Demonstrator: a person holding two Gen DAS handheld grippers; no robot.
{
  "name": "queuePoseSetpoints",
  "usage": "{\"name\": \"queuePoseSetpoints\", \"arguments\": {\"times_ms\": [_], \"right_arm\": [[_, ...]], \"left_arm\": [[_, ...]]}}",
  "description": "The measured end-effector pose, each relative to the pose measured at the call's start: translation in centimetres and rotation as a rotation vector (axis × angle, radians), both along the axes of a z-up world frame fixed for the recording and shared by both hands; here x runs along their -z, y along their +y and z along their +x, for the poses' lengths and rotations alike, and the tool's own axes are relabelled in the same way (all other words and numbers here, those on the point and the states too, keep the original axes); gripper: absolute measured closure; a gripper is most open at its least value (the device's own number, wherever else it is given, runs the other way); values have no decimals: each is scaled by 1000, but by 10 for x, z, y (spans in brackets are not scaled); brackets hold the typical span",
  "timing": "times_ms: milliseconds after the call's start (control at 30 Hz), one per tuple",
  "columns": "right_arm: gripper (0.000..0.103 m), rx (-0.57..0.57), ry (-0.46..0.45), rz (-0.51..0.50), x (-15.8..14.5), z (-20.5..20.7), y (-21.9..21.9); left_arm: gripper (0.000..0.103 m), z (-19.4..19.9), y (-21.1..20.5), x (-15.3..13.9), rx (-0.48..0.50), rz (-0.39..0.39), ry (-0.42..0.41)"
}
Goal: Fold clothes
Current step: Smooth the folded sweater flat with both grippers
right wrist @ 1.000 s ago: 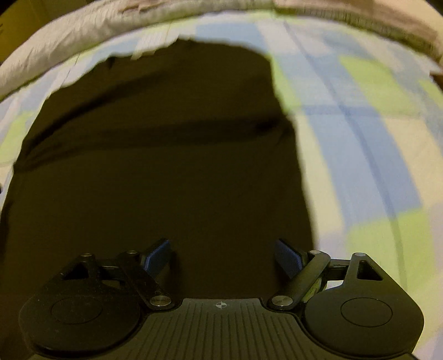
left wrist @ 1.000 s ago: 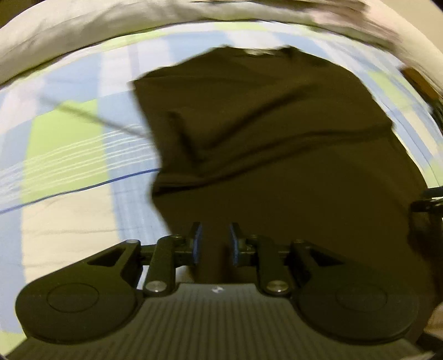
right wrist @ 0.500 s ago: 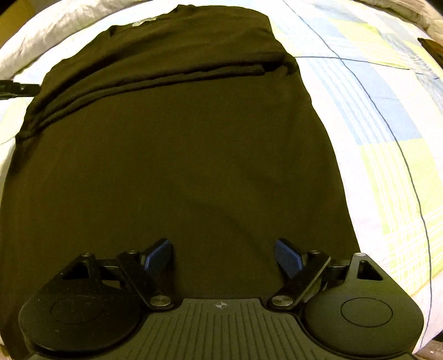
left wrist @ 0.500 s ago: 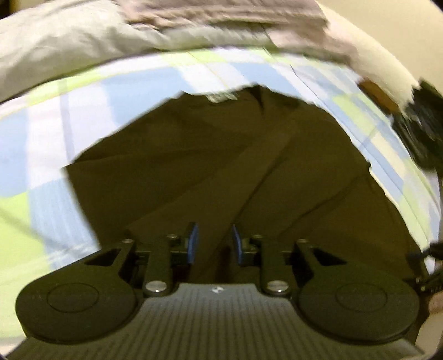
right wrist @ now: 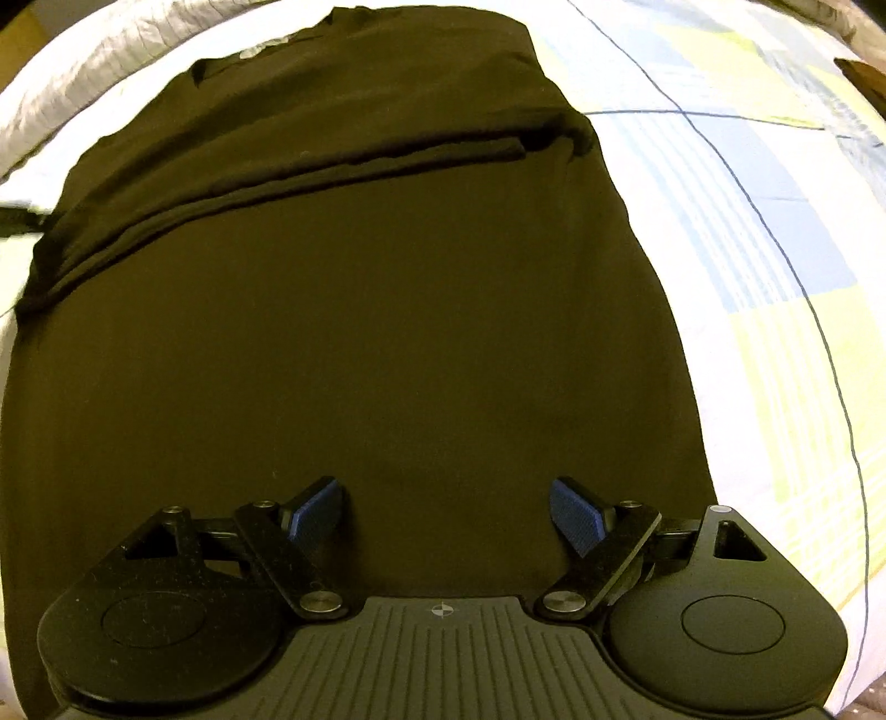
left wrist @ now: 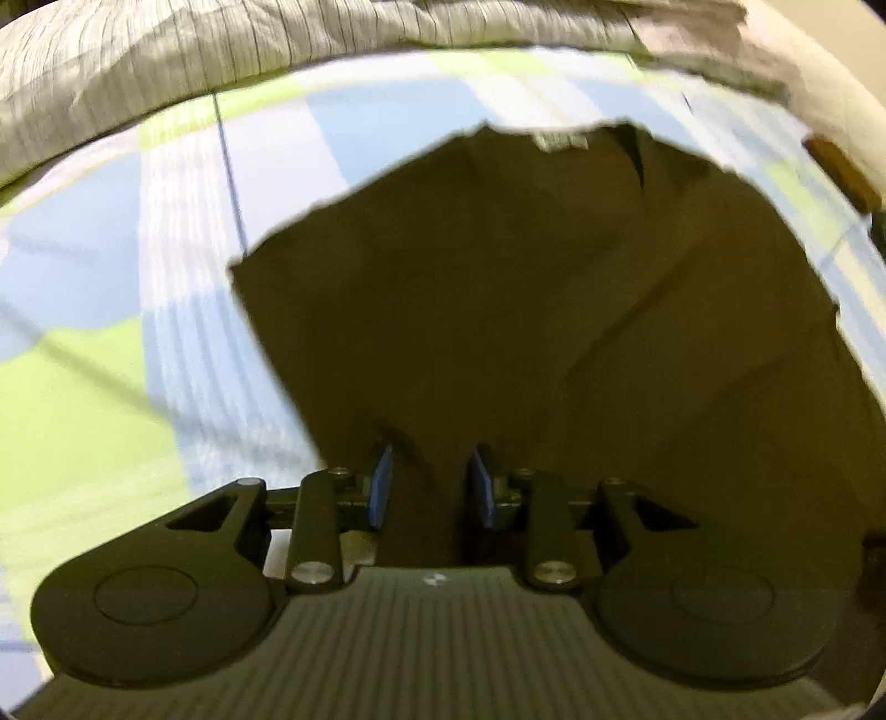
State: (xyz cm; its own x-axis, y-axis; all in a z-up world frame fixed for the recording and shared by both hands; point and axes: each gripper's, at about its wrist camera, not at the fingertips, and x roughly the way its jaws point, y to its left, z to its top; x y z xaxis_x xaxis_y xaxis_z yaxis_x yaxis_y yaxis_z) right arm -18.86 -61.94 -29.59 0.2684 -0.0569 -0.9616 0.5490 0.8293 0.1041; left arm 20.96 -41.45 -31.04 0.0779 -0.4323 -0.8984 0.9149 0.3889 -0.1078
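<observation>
A black shirt (right wrist: 354,310) lies on the checked bedsheet (right wrist: 764,232), its collar label at the far end and a folded layer across its upper part. In the left wrist view the black shirt (left wrist: 498,288) shows its left side folded in, with a straight edge on the left. My left gripper (left wrist: 429,482) points steeply down with a bunch of shirt cloth between its blue pads (left wrist: 382,487); its jaws are opening and the cloth still fills the gap. My right gripper (right wrist: 446,512) stands wide open just over the shirt's near part, holding nothing.
A grey striped quilt (left wrist: 277,50) is bunched along the far edge of the bed. The sheet (left wrist: 111,343) lies bare to the left of the shirt, and bare to its right in the right wrist view. A brown object (left wrist: 841,166) lies at the far right.
My left gripper has carried the shirt's left side inward over the body, and its pads now stand a little wider apart. The right gripper has stayed open over the shirt.
</observation>
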Motion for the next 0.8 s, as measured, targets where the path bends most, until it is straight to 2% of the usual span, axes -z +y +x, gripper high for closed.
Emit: {"name": "queuePoseSetpoints", "arguments": {"times_ms": [67, 167, 267, 367, 467, 567, 700, 800], "right_arm": [[18, -6, 8, 5, 0, -2, 1], [18, -11, 21, 13, 0, -10, 4], [18, -5, 36, 20, -1, -25, 9], [18, 9, 62, 23, -5, -40, 16], [18, 25, 94, 40, -8, -54, 22], [18, -13, 125, 57, -6, -68, 28], [18, -152, 124, 44, -8, -81, 34], [18, -271, 101, 27, -10, -93, 37]], "left_arm": [[74, -7, 22, 3, 2, 38, -28], [69, -11, 52, 6, -31, 46, -24], [73, -23, 72, -2, -42, 48, -44], [73, -45, 86, -11, 4, 35, -58], [72, -80, 105, -23, 62, 13, -65], [72, -126, 133, -35, 134, 3, -68], [67, -207, 165, -37, 295, 10, -119], [61, -270, 185, -32, 450, 39, -168]]}}
